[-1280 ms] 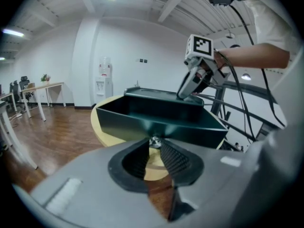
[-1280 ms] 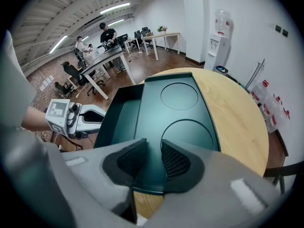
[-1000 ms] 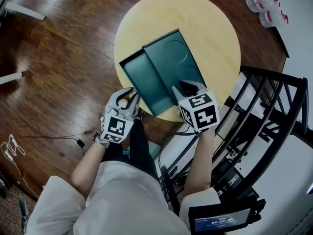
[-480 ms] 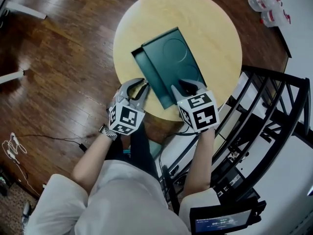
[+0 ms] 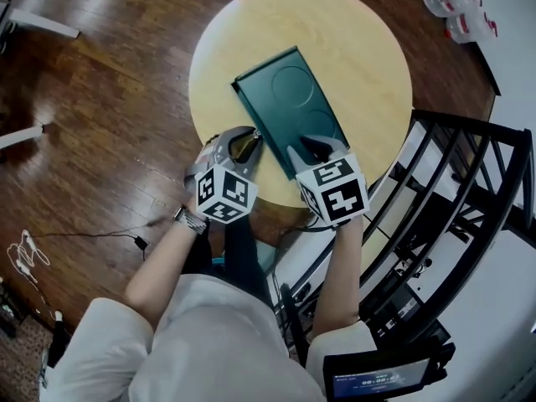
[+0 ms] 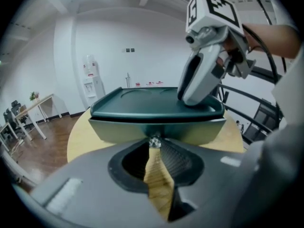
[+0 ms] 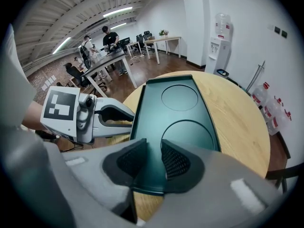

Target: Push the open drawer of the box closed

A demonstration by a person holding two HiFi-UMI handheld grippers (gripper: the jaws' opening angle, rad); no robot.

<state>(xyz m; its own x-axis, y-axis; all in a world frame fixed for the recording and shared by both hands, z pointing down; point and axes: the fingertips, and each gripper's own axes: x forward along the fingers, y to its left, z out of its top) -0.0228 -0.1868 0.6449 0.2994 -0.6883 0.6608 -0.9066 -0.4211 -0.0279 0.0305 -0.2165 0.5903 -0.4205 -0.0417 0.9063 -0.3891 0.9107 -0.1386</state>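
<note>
A dark green box (image 5: 289, 99) lies on the round wooden table (image 5: 368, 57). Its drawer sits pushed in, the front nearly flush with the box's left side. My left gripper (image 5: 254, 136) has its tips together against that drawer front (image 6: 118, 129), right at a small shiny knob (image 6: 154, 142). In the left gripper view the jaws (image 6: 154, 148) narrow to a point at the knob. My right gripper (image 5: 315, 146) rests on the near end of the box top (image 7: 178, 122). Its pads (image 7: 153, 148) stand slightly apart with only the lid showing between them.
A black metal railing (image 5: 469, 199) runs close along the table's right side. Plastic bottles (image 5: 444, 2) stand at the top right. A cable (image 5: 84, 237) lies on the wooden floor to the left. People sit at desks (image 7: 95, 46) far behind.
The drawer, which stuck out to the left of the box, has slid in. My left gripper moved right with it against the front. The right gripper stayed on the box top.
</note>
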